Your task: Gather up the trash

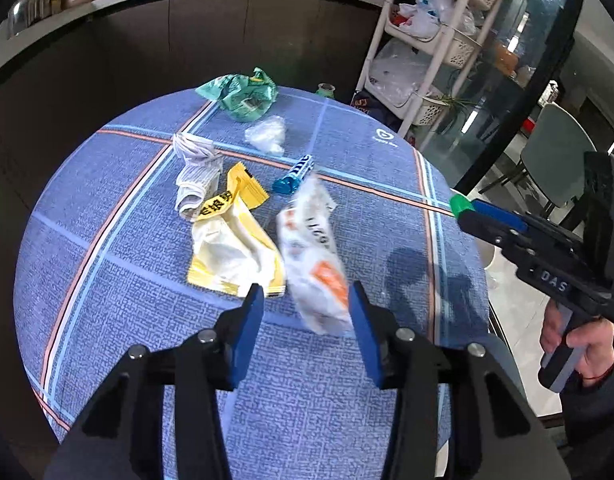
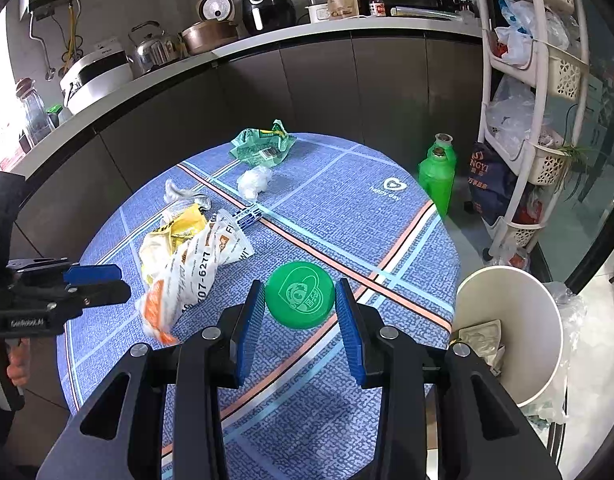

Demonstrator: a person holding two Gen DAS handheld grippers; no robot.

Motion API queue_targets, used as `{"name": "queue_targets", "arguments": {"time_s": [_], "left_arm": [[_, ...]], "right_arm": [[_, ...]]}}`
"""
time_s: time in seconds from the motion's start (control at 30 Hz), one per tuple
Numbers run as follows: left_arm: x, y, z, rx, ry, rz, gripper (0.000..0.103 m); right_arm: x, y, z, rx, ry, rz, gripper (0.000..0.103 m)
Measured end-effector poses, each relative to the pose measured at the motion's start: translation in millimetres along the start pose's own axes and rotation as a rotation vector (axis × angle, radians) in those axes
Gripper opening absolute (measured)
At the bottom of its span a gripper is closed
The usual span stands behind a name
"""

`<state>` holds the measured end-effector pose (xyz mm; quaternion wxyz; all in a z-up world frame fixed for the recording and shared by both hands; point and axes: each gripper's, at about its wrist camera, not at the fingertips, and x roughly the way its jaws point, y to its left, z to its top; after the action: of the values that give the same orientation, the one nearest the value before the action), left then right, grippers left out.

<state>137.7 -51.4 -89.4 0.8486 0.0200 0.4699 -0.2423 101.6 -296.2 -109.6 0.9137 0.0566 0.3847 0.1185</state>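
Already the right tongs pinch the green lid; the white bin stands just right, while the left tongs gape around the white wrapper.

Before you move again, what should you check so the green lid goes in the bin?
1. Green lid pinched by right hand-held gripper: ok.
2. White bin open on top: ok.
3. Room left in the bin: ok.
4. Left hand-held gripper holding the white-orange wrapper: not ok, jaws open.
5. Table cleared: not ok, yellow wrapper and green wrapper remain.
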Motion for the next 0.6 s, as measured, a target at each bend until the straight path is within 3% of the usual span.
{"name": "queue_targets", "arguments": {"time_s": [0.13, 0.27, 0.37, 0.4, 0.5, 0.6], "left_arm": [[6, -8, 5, 0.014, 0.003, -0.003, 0.060], [32, -8, 12, 0.001, 0.044, -0.001, 0.062], [52, -10, 19, 0.008, 0.074, 0.001, 0.049], [60, -10, 20, 0.013, 0.097, 0.000, 0.040], [72, -10, 22, 0.016, 0.115, 0.009, 0.040], [72, -12, 24, 0.010, 0.113, 0.005, 0.031]], "right_arm": [[3, 0, 0, 0.002, 0.008, 0.001, 0.034], [4, 0, 0, 0.002, 0.010, -0.002, 0.034], [4, 0, 0, 0.002, 0.015, -0.003, 0.034], [5, 0, -1, 0.001, 0.017, -0.003, 0.034], [4, -1, -1, 0.002, 0.016, -0.002, 0.034], [4, -3, -2, 0.010, 0.013, 0.000, 0.034]]}}
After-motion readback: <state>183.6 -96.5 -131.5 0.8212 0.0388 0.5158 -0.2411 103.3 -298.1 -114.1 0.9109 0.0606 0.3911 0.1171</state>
